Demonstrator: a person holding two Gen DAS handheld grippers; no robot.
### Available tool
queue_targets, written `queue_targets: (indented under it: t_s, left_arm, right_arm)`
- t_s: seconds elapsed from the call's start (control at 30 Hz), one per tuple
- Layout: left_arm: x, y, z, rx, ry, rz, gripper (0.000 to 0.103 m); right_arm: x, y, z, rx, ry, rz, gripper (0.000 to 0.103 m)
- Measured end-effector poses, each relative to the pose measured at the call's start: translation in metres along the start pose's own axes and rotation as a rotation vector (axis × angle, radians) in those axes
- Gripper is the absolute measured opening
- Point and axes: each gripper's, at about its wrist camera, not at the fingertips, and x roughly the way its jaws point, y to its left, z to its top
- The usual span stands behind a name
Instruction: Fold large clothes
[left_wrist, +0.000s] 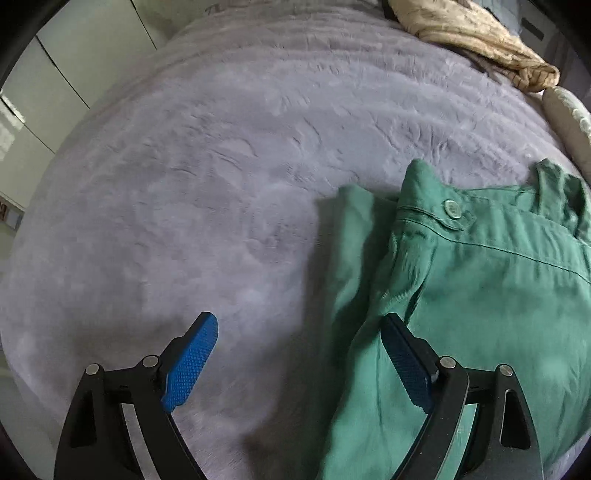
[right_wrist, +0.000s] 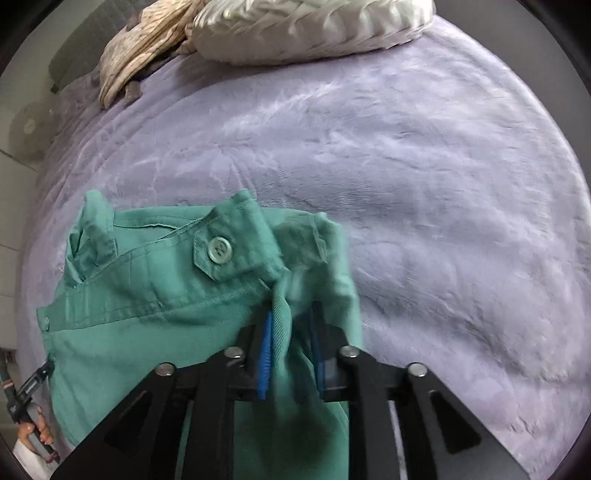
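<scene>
Lavender fleece bedding (right_wrist: 424, 184) spreads ahead of both your tools, with the green garment (right_wrist: 147, 314) lying on it, waistband and button (right_wrist: 219, 250) showing; I judge the folding barely started. Your right gripper (right_wrist: 291, 350) points steeply down, pinching a bunched fabric ridge. Your left gripper (left_wrist: 299, 354) hangs wide apart, empty, its right finger over the garment's edge.

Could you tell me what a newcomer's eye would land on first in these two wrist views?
The crumpled green cotton garment with its pale round button stands out against the lilac plush bedspread. The right gripper pinches a fold of it, while the left gripper gapes open above its edge.
</scene>
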Motion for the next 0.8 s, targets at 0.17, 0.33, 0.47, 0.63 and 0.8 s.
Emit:
queue_targets:
  t_s: [0.17,0.33,0.47,0.63,0.8]
  left_arm:
    - [-0.033,0.002,-0.022,0.013,-0.024,-0.031,0.091]
    - [-0.037,-0.019,-0.050,0.029,0.018,-0.084,0.091]
    - [-0.016,-0.028,-0.068,0.055,0.074,-0.060,0.091]
    - [-0.001,0.000,-0.086,-0.053,0.131,-0.094,0.091]
    - [-0.007,0.019,-0.096,-0.096,0.115,-0.117,0.082]
  right_arm:
    - [-0.047,0.003,-0.033,-0.014,-0.078,0.025,0.022]
    - [-0.062,0.021,-0.076,-0.031,-0.065,0.083,0.022]
    - [-0.045,0.029,-0.107,-0.050,0.023,0.085,0.022]
    - [-0.033,0.005,-0.130,0.015,0.067,0.034,0.022]
    - [-0.033,-0.012,-0.138,0.025,0.071,-0.029,0.022]
